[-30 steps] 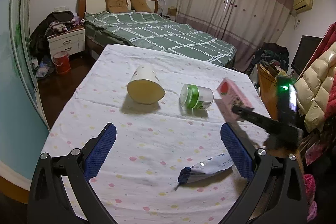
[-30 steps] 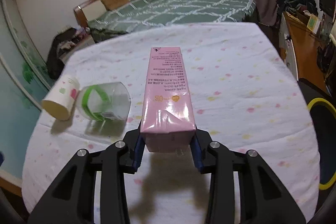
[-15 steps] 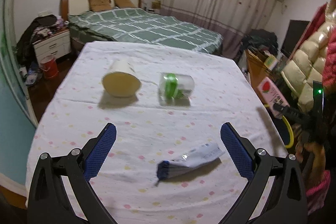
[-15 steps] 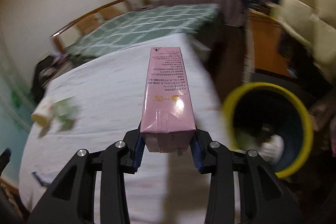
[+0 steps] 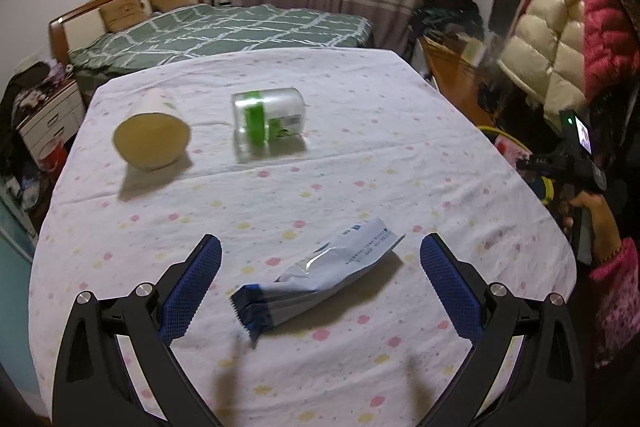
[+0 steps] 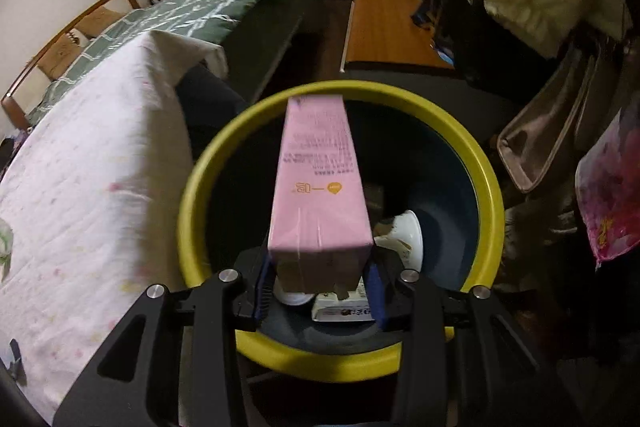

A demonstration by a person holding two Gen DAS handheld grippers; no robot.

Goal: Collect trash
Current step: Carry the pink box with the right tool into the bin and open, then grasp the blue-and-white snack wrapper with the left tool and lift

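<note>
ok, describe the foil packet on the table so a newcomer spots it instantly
On the dotted white tablecloth, nearest the camera, the packet lies flat between the left gripper fingers. Unlike the paper cup and clear jar further back, it's a crumpled silver-white pouch with a dark blue end.

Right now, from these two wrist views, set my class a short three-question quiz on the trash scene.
1. True or false: the pink carton hangs over the yellow-rimmed bin.
2. How many trash items lie on the tablecloth?
3. Fill in: in the left wrist view, the ____ shows between the open left tool's fingers.
Key: 1 true. 2 three: cup, jar, wrapper. 3 wrapper.
</note>
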